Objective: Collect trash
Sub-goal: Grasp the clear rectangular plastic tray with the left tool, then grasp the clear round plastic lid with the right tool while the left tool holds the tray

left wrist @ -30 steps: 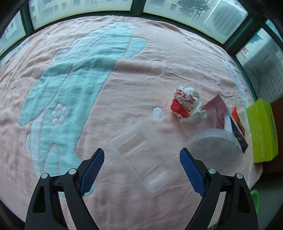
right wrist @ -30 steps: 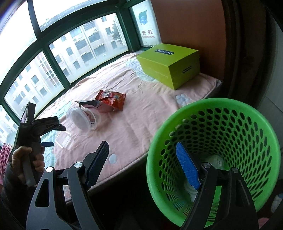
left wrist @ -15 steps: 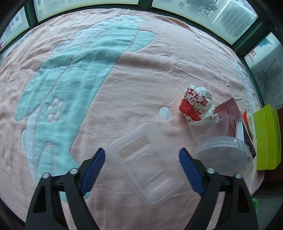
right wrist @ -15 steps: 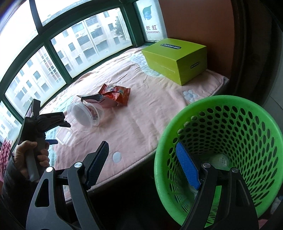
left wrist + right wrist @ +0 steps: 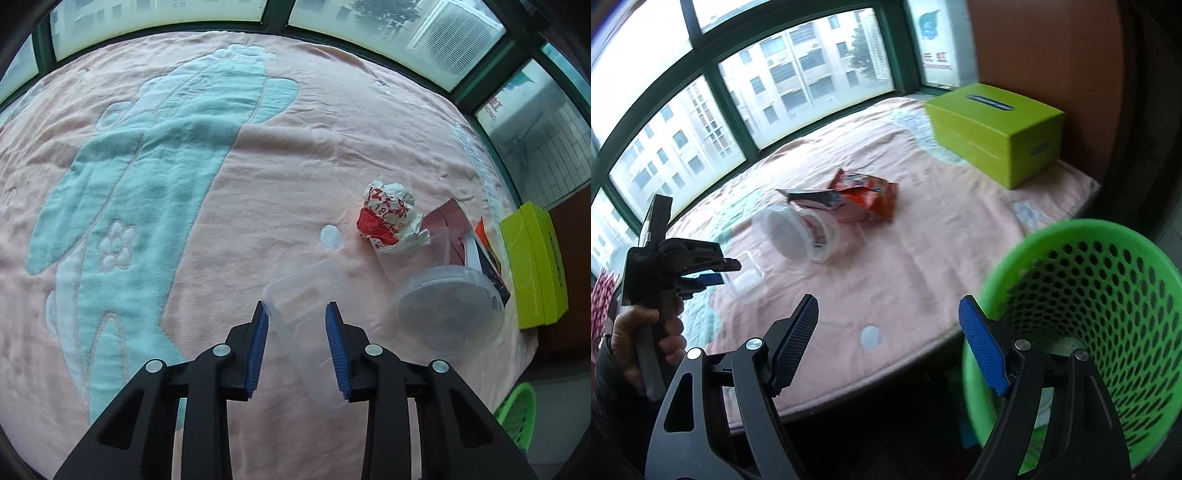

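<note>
My left gripper [image 5: 297, 314] is shut on a clear rectangular plastic tray [image 5: 308, 295] lying on the pink blanket [image 5: 258, 166]; its blue pads press both long sides. Right of it lie a clear round tub [image 5: 448, 310], a crumpled red-and-white wrapper [image 5: 389, 218] and flat snack packets [image 5: 452, 221]. My right gripper [image 5: 888, 339] is open and empty, held off the bed's front edge beside the green mesh basket [image 5: 1100, 295]. In the right wrist view the tub [image 5: 792, 240], an orange packet [image 5: 871, 195] and the left gripper [image 5: 679, 262] show.
A lime green box [image 5: 997, 129] stands at the bed's far right end, also in the left wrist view [image 5: 535, 266]. Windows with green frames [image 5: 731, 110] run along the back. The basket's rim shows low right in the left wrist view [image 5: 517, 410].
My left gripper has closed from wide open onto the clear tray. My right gripper has swung left, away from over the basket toward the bed.
</note>
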`<state>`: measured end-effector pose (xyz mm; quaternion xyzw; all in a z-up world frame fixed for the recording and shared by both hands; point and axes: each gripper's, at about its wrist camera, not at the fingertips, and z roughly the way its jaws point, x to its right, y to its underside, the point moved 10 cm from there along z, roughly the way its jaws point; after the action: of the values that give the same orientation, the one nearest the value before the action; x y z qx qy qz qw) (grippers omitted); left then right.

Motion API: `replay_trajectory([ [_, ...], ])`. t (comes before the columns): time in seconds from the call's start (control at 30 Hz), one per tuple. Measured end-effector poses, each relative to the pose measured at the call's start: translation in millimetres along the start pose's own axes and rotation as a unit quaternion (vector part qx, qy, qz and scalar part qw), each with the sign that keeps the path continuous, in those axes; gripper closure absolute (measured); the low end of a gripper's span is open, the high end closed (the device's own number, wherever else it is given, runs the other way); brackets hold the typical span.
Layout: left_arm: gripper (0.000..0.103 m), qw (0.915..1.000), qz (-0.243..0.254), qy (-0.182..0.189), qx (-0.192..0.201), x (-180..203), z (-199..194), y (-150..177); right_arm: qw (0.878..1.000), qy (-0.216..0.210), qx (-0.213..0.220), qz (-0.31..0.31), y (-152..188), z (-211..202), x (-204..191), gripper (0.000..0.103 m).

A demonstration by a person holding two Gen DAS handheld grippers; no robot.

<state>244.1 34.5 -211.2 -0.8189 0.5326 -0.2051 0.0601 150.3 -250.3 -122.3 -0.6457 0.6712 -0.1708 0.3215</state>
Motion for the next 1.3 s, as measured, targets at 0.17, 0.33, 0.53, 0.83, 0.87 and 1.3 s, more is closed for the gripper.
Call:
replay_trajectory([
  [0.17, 0.082, 0.9998, -0.01, 0.013, -0.007, -11, 4, 0, 1.0, -0.007, -0.001, -0.014, -5, 8, -17, 0.025],
  [0.33, 0.096, 0.9994, -0.005, 0.032, -0.01, -11, 4, -1, 1.0, -0.008, -0.008, -0.022, -5, 16, -26, 0.025],
  [0.53, 0.097, 0.9985, 0.01, 0.053, -0.001, -8, -7, -4, 0.999, -0.016, -0.012, -0.038, -7, 30, -45, 0.025],
  [0.83, 0.097, 0.9964, 0.013, 0.08, 0.026, -25, -40, -16, 0.998, -0.032, -0.012, -0.057, -25, 63, -91, 0.025],
  [0.87, 0.097, 0.9962, 0.01, 0.082, 0.03, -29, -43, -18, 0.998, -0.033, -0.014, -0.055, -26, 69, -97, 0.025],
  [1.3, 0.097, 0.9941, -0.01, 0.102, 0.037, -67, -52, -31, 0.998, 0.031, -0.019, -0.056, -35, 129, -128, 0.01],
])
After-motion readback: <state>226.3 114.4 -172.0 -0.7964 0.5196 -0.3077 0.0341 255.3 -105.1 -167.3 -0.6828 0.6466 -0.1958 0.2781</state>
